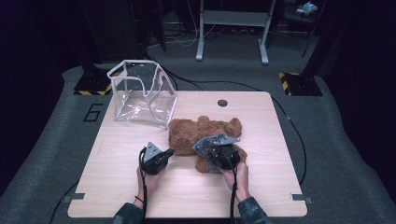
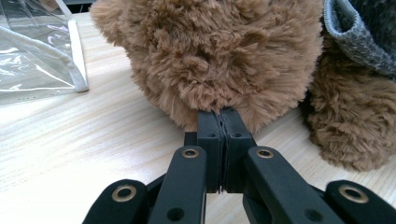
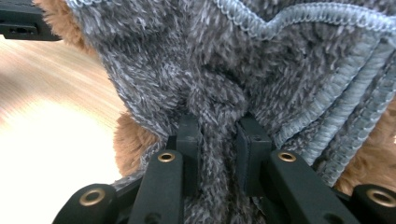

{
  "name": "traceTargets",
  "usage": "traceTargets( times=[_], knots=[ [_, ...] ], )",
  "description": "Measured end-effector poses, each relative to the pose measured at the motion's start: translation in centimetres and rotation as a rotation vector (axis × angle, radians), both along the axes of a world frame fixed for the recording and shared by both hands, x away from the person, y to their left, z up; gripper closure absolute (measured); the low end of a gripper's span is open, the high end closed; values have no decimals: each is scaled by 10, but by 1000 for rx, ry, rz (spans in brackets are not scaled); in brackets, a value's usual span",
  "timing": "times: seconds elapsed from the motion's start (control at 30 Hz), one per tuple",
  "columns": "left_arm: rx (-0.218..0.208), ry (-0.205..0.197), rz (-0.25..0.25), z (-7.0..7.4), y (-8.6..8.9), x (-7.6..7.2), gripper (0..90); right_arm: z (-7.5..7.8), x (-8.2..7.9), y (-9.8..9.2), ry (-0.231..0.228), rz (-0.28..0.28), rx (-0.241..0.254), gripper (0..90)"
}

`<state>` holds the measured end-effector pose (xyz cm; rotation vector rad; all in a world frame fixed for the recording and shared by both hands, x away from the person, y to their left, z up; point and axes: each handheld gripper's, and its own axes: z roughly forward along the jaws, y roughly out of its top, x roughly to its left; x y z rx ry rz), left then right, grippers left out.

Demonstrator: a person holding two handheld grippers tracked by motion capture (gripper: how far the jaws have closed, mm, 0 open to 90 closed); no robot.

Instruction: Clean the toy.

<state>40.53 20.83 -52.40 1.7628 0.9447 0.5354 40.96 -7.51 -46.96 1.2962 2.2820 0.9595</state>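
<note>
Left claw [image 1: 169, 152] pressed closed; right claw [image 1: 211, 148] clamped, both hands low.

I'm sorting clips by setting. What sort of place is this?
Probably a lab or recording studio, not a home: a lone wooden table on grey carpet, hazard-striped stand bases beside it, cables across the floor, dark surroundings.
</note>
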Motion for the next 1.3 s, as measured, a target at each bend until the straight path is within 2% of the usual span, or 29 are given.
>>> traceTargets(
  times=[0.63,1.27,1.3],
  knots=[
    [1,3,-1,0,1,0,885,1,0,1,-2,-5,10,744],
    [-5,3,2,0,1,0,885,9,-5,-5,-39,-18,34,744],
    [-3,3,1,0,1,0,885,9,-4,-5,-51,-17,32,744]
  ],
)
